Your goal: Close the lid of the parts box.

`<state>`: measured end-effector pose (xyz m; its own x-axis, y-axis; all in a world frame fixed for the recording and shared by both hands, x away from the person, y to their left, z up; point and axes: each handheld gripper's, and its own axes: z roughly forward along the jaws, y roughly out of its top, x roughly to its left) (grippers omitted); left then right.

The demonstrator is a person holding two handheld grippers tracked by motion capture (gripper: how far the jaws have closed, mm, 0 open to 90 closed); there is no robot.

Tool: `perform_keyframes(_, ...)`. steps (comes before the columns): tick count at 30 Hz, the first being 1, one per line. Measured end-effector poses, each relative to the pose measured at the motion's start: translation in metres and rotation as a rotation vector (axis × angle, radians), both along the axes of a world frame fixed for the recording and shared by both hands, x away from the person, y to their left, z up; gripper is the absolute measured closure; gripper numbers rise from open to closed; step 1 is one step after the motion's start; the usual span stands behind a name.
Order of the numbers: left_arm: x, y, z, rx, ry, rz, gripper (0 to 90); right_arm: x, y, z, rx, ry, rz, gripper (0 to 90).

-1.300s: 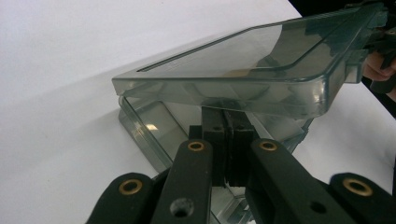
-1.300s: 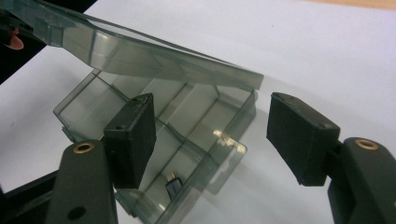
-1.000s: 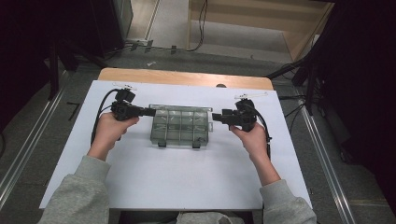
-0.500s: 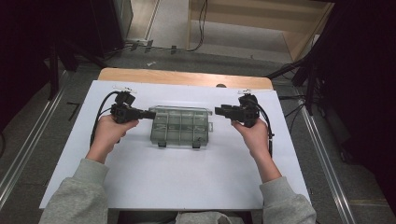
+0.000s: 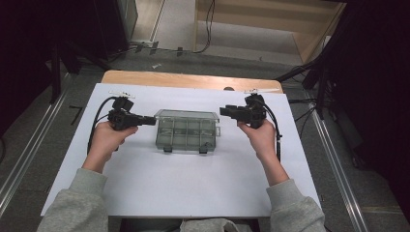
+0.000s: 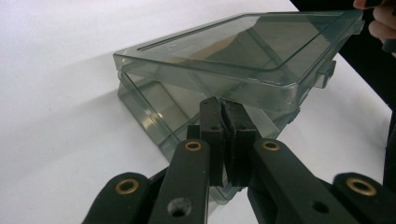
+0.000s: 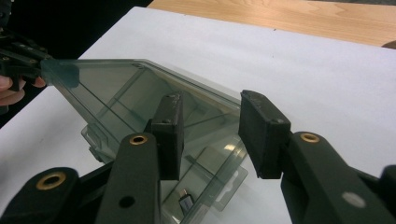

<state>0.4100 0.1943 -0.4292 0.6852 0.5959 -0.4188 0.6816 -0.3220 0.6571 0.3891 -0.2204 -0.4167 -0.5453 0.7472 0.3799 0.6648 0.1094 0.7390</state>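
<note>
High view: we log a clear compartment box (image 5: 186,131) mid-table on the white sheet (image 5: 169,183), left gripper (image 5: 151,121) at its left end, right gripper (image 5: 223,111) just off its right.

Left gripper view: jaws pressed together against the box wall beneath the raised lid (image 6: 243,51).

Right gripper view: jaws spread, box beyond.

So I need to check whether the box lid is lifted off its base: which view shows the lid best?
The left gripper view: the clear lid sits raised above the base, its edge visible. The right gripper view sees the lid partly behind the open right tool. The high view shows it small, from above.
</note>
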Motion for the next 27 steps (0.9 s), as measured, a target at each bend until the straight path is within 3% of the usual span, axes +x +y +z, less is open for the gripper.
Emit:
perform_keyframes(4,-0.003,0.005,0.001,0.008,-0.006,0.012,87.8,0.002,0.003,0.001,0.002,0.001,0.012,58.9)
perform_keyframes(10,-0.006,0.015,0.005,-0.012,-0.011,0.037,87.9,0.005,0.011,0.001,-0.009,0.005,0.038,61.3)
perform_keyframes(18,-0.008,0.007,0.011,-0.017,-0.028,0.022,87.8,0.001,0.022,-0.001,-0.031,0.015,0.116,87.6)
perform_keyframes(21,-0.007,0.003,0.012,-0.015,-0.032,0.011,87.8,-0.001,0.024,-0.003,-0.038,0.03,0.138,87.7)
perform_keyframes(23,-0.007,-0.002,0.012,-0.01,-0.035,0.002,87.8,-0.001,0.026,-0.004,-0.039,0.066,0.145,87.7)
perform_keyframes(27,-0.005,-0.007,0.01,-0.001,-0.035,-0.003,87.8,-0.003,0.03,-0.009,-0.051,0.075,0.153,87.6)
